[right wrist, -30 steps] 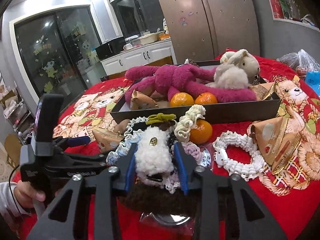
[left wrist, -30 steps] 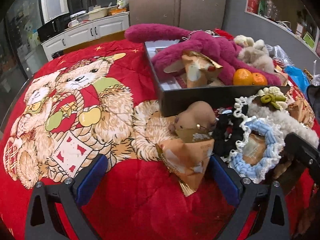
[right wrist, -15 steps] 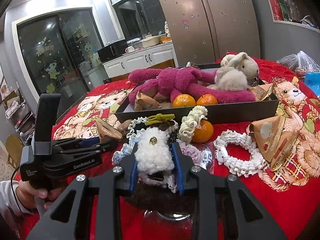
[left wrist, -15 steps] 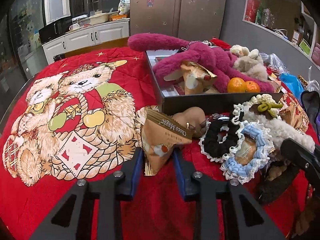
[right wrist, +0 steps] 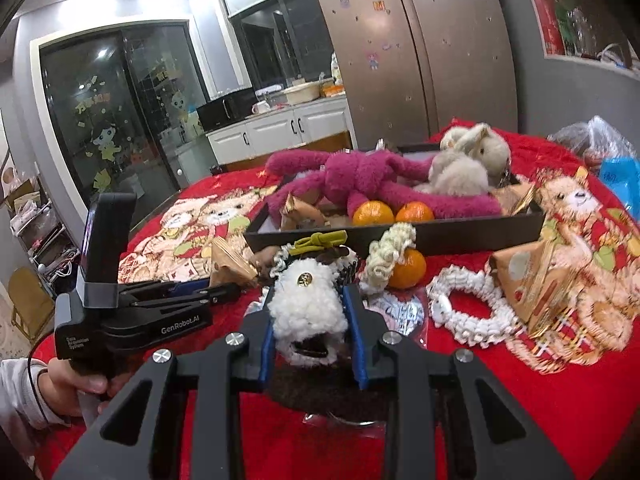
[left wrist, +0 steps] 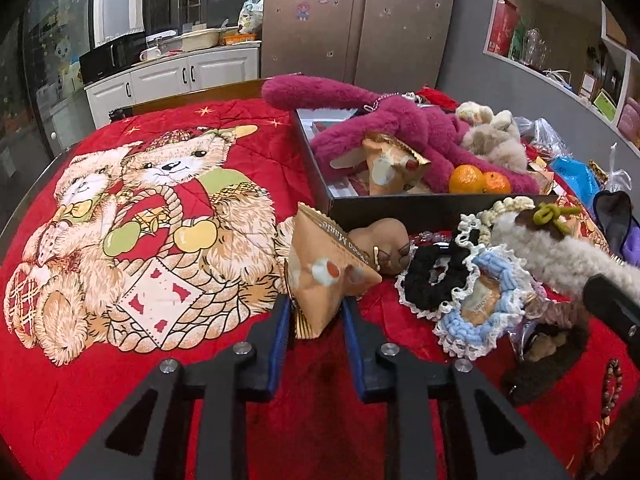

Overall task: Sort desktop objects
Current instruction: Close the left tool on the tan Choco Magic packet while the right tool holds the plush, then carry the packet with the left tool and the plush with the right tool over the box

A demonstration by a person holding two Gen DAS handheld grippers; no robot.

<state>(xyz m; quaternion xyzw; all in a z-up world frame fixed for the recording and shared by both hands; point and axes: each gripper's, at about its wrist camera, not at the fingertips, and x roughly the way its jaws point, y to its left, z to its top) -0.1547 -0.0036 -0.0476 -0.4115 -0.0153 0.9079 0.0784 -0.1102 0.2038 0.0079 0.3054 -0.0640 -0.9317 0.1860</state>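
Observation:
My left gripper [left wrist: 316, 308] is shut on a tan triangular snack packet [left wrist: 324, 276] and holds it above the red bear cloth [left wrist: 140, 208], near the front left corner of the black box [left wrist: 400, 204]. My right gripper [right wrist: 310, 300] is shut on a white fluffy hair clip [right wrist: 308, 304] with a green bow [right wrist: 320, 240]. The box holds a magenta plush [right wrist: 360, 176], a cream plush bunny [right wrist: 468, 160], two oranges [right wrist: 392, 214] and another snack packet [left wrist: 390, 166]. The left gripper also shows in the right wrist view [right wrist: 224, 290].
On the cloth lie a brown toy mouse [left wrist: 384, 240], a black scrunchie [left wrist: 436, 276], a blue one [left wrist: 476, 312], a white one [right wrist: 468, 308], a loose orange [right wrist: 408, 270] and another packet [right wrist: 532, 280]. Plastic bags [right wrist: 600, 148] sit at the far right.
My left gripper closed on the snack packet and lifted it, turning it upright. My right gripper, holding the fluffy clip, rose slightly.

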